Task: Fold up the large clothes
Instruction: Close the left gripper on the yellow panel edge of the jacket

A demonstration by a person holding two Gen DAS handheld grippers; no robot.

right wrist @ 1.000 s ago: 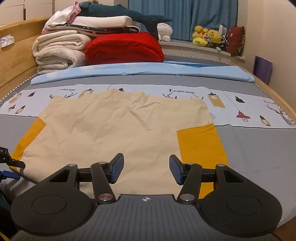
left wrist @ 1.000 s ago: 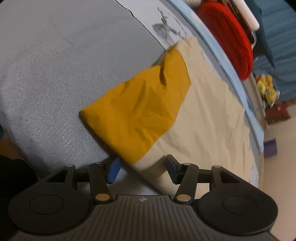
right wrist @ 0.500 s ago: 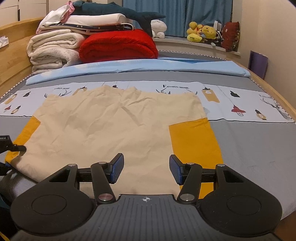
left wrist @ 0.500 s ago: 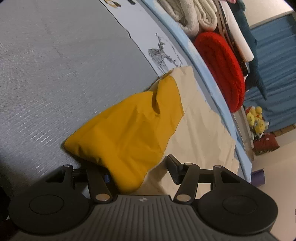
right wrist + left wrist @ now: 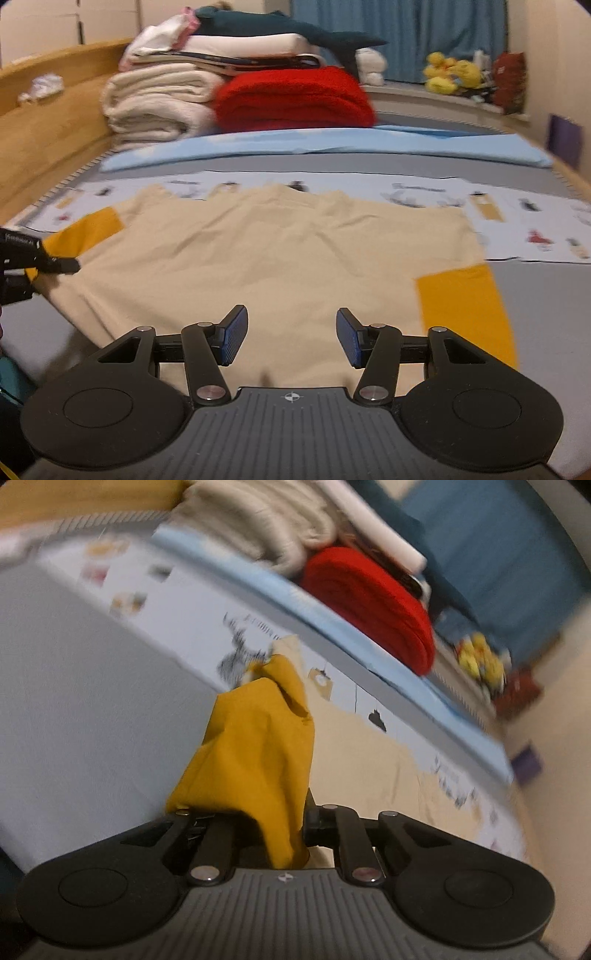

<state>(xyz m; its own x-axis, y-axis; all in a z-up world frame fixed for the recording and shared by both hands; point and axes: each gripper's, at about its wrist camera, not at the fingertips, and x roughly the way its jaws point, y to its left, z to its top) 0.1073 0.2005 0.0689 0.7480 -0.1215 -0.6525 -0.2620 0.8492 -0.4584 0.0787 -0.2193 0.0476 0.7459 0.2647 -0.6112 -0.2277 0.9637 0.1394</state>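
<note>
A large cream shirt (image 5: 273, 251) with mustard-yellow sleeves lies spread on the grey bed. My left gripper (image 5: 273, 823) is shut on the left yellow sleeve (image 5: 258, 753), which bunches up and rises from the jaws. The left gripper also shows at the left edge of the right wrist view (image 5: 44, 262), holding that sleeve (image 5: 85, 230). My right gripper (image 5: 291, 338) is open and empty, hovering over the shirt's near hem. The right yellow sleeve (image 5: 465, 310) lies flat to its right.
Folded white blankets (image 5: 159, 99) and a red blanket (image 5: 291, 98) are stacked at the head of the bed, behind a light blue sheet (image 5: 332, 146). A wooden bed frame (image 5: 44, 125) runs along the left. Plush toys (image 5: 452, 72) sit on the window sill.
My left gripper closed on the left yellow sleeve and lifted it off the bed, swinging its view toward the headboard. My right gripper stayed open and shifted a little left over the hem.
</note>
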